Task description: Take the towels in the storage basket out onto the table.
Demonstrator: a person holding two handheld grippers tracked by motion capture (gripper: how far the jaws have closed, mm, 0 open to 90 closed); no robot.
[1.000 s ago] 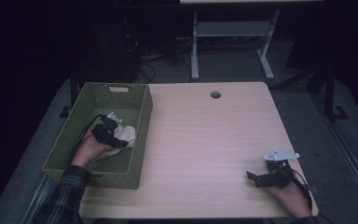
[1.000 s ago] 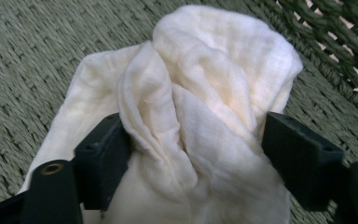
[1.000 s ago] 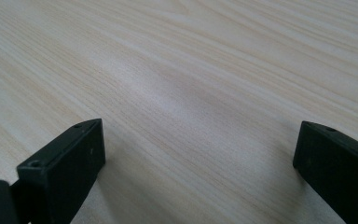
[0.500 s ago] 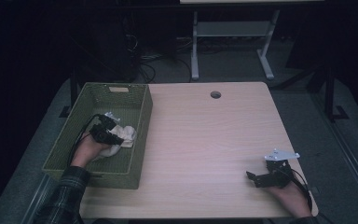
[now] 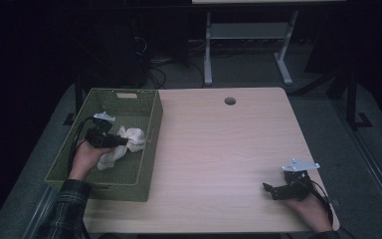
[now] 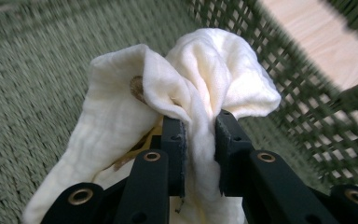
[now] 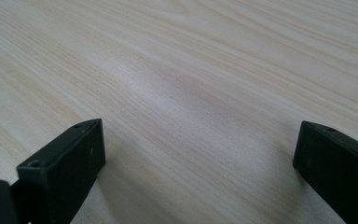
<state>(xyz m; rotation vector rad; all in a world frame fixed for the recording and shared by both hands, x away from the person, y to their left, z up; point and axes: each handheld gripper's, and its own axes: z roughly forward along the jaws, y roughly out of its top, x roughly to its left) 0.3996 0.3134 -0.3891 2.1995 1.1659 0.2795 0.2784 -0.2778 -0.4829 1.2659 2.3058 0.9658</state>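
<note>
Cloth: cream muslin cloth [image 6: 205, 79], crumpled, one gathered fold pinched between the jaws of the left tool; its loose end hangs down toward the basket floor, and from above it [image 5: 124, 144] lies partly lifted near the basket's right wall.
Stain: small brownish mark on the cloth near the top of the fold, just left of the grip in the left gripper view; what it is I cannot tell.
Left tool: left tool [image 6: 199, 154] has just been closing its jaws, and they now stand narrow, pressed on the cloth from both sides; from above it [image 5: 122, 141] sits over the middle of the basket, pointing toward the worktop side.
Left hand: left hand [image 5: 87, 158] grips the tool from behind, plaid sleeve coming in from the bottom edge, cable looping back over the basket floor.
Basket: green woven basket [image 5: 151, 144] with latticed walls, standing on the left end of the worktop, its right wall close beside the cloth.
Worktop: pale wood worktop [image 5: 219, 159], a round cable hole near its far edge.
Right tool: right tool [image 7: 198, 158] rests low on the bare wood well apart from the basket, jaws spread wide with nothing between them; from above it [image 5: 273, 191] lies near the front right corner.
</note>
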